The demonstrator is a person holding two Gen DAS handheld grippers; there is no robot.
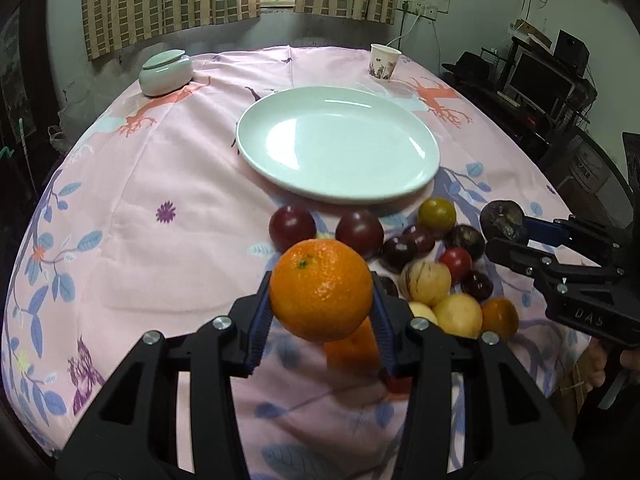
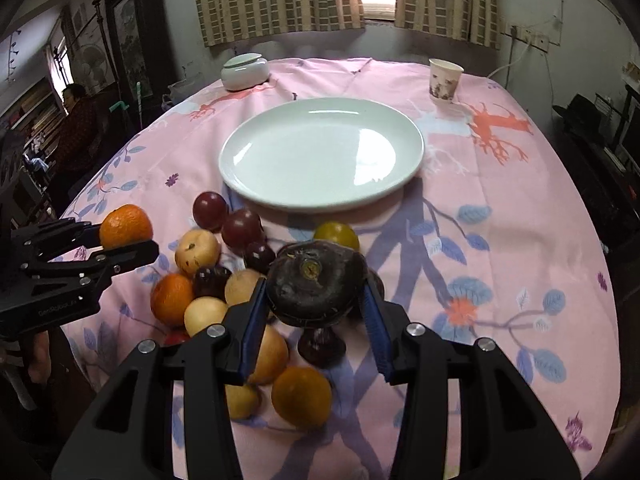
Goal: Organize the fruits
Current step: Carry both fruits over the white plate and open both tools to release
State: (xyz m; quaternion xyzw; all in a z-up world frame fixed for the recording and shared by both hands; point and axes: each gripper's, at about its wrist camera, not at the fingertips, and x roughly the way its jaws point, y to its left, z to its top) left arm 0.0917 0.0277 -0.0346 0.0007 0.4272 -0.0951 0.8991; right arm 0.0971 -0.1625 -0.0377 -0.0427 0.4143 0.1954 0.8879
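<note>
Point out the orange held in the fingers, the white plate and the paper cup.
orange (image 1: 321, 289): left wrist view, middle of its peel.
white plate (image 2: 256, 194): right wrist view, near rim.
paper cup (image 2: 443, 82): right wrist view, printed side wall.

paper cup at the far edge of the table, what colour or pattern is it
White paper cup with a dark purplish printed picture; clearest in the right wrist view.

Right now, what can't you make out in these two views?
- Left wrist: fruit pile partly hidden behind the held orange and left gripper.
- Right wrist: fruits under the dark fruit held by the right gripper are covered.
- Paper cup: print too small to read.
</note>
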